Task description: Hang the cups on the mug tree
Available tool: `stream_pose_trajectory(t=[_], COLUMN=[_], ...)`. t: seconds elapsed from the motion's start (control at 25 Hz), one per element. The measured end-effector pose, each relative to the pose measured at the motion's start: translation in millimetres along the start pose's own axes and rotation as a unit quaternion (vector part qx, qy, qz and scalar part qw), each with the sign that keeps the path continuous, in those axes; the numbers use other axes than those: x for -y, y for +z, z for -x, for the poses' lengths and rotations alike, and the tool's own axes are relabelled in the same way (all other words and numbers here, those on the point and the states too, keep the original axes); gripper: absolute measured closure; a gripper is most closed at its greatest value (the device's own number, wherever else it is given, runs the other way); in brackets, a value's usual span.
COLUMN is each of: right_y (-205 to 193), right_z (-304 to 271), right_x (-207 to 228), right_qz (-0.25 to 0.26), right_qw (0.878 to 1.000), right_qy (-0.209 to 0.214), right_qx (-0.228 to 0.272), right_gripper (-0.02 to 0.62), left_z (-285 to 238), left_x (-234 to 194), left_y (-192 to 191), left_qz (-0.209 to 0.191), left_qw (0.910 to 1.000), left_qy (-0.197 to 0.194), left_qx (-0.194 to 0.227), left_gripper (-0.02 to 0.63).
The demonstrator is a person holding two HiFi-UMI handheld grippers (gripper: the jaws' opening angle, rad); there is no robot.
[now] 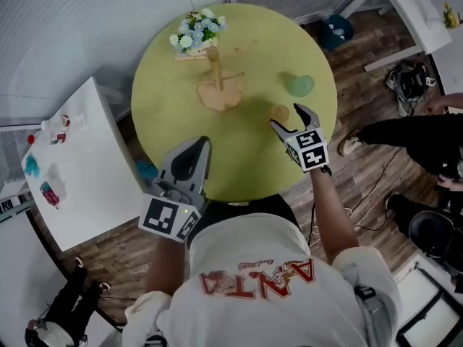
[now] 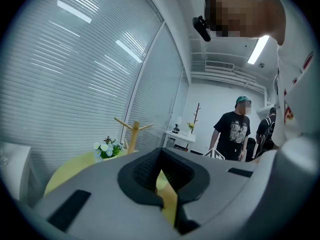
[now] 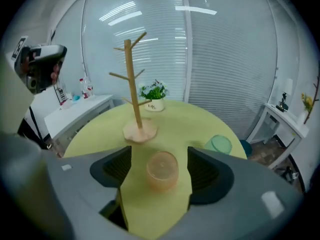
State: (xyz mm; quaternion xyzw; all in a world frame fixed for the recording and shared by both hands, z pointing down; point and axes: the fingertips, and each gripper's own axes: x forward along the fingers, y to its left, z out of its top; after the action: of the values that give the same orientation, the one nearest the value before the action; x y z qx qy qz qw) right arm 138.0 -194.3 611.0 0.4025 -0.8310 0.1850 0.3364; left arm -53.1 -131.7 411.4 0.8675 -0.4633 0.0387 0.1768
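**Item 1, right claw**: jaws wide. An orange cup stands between them. Bench surface shows on either side of the cup, so the pads do not press on it. Nothing is held.

**Item 2, left claw**: jaws drawn together, only a thin slit between them and nothing in it. It hangs over the near bench edge, left of and behind the right claw.

**Item 3, orange cup:** upright on the bench, centred in the right claw's gap. No handle can be made out from here.

**Item 4, green cup**: on the bench, ahead of the right claw and to its right, apart from the orange cup.

**Item 5, mug tree**: upright on its round base, ahead of the right claw and to its left, well beyond the orange cup. Every peg in view is bare.

**Item 6, flower pot**: behind the tree, farthest from both claws. Not part of the task.

**Progress:** judged to be at the very start.
- Done: no cup is hung.
- In hand: the right claw is placed to close on the orange cup.
- Left: grip and lift that cup, carry it to a peg and hang it, then do the same with the green cup.
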Motion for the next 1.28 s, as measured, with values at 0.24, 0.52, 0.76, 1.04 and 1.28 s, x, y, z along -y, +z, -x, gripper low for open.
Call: stream_pose_trajectory(t=[0.24,0.52,0.76,1.04,1.28], right_y=[-30,-40,-17,74,120], right_z=[-36,-52,-48,-22,-20], right_x=[5,10,10,31,39], right_qz=[-0.009,-0.036,-0.041,-0.235,-0.293], right_qw=[0.999,0.999,0.999,0.959,0.932], right_qy=[0.010,0.005,0.013,0.070,0.103], right_qx=[-0.040,-0.039,-0.007,0.140,0.189], right_gripper=[0.276,0.311,0.316,0.318,0.318], left_z=[-6,-12,-8,-2,1], left_x=[-2,-7,-16,-32,-39], left_y=[-5,-5,-3,1,2], left_qz=[0.005,0.011,0.016,0.024,0.030], left_qw=[1.0000,0.9999,0.9997,0.9992,0.9988], left_qy=[0.006,0.011,0.019,0.032,0.038], left_qx=[-0.007,-0.007,-0.002,0.008,0.012], left_gripper=[0.598,0.598,0.598,0.597,0.598])
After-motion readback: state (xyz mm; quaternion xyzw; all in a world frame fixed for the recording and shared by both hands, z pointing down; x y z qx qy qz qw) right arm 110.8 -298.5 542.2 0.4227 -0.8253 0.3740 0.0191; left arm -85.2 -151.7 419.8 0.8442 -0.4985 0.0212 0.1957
